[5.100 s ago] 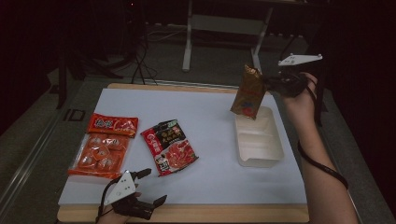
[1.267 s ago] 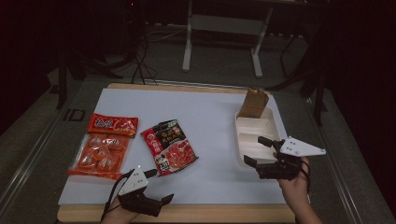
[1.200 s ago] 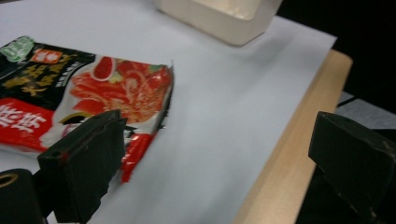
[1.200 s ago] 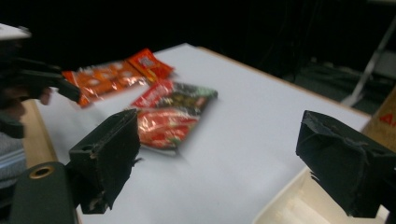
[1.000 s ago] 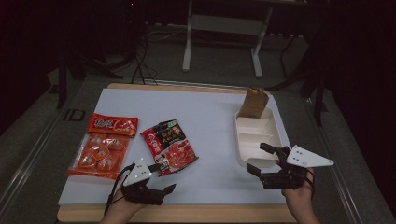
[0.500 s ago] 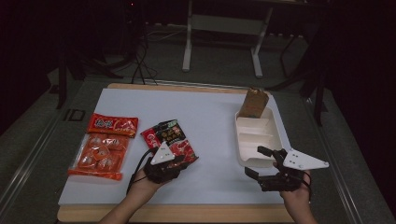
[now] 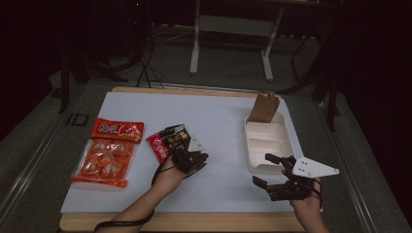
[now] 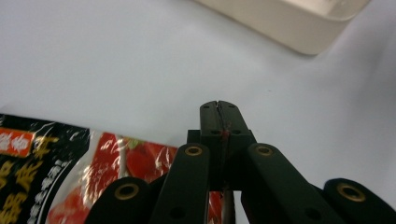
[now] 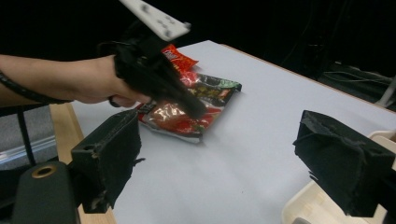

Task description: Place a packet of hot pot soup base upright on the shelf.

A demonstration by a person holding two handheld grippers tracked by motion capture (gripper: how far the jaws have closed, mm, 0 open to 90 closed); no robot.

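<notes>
White table top [image 7: 218, 116] on a wooden board, dark room behind, metal stand legs beyond the far edge. Item one: red-and-black snack pack [image 7: 167, 141], lying flat left of centre, under my left gripper [image 7: 192, 156]. That gripper's jaws are pressed together at the tips, with a sliver of red between them in the left gripper view [image 8: 219, 122]; I judge they have pinched the pack's near edge, though the hold looks thin. Item two: my right gripper [image 7: 276, 174], jaws wide apart, holding nothing, just beside the near end of the cream tray [image 7: 252, 145]. Item three: brown bag [image 7: 265, 107], upright at the tray's far end. Item four: two orange packs [image 7: 109, 150], far left, untouched. Step in hand, as I read it: picking up the snack pack. Next move calls for a slow lift to test the grip, then a carry right toward the tray.
</notes>
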